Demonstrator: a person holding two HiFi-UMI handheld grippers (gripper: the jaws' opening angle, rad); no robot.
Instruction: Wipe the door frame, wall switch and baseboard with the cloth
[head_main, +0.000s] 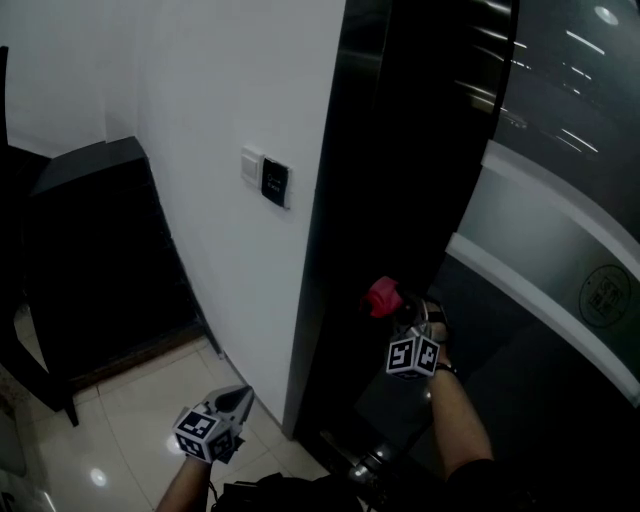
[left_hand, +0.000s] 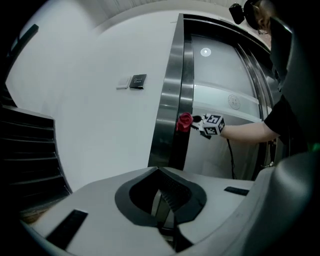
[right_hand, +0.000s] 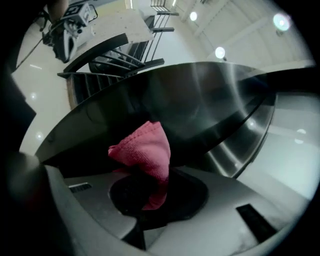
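Just ahead of right gripper (head_main: 398, 308), its pinched pink microfibre cloth (right_hand: 144, 150) sits against dark glossy metal door frame (right_hand: 180, 100). Risk: hard drag could pull cloth out, grip's small. Left gripper (left_hand: 162, 202) pressed together, empty, well apart.

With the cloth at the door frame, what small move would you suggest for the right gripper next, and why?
Probably slide the right gripper a little down the door frame, cloth pressed on: its tongs are shut on the cloth, which appears to touch the frame, and the wall switch sits apart.
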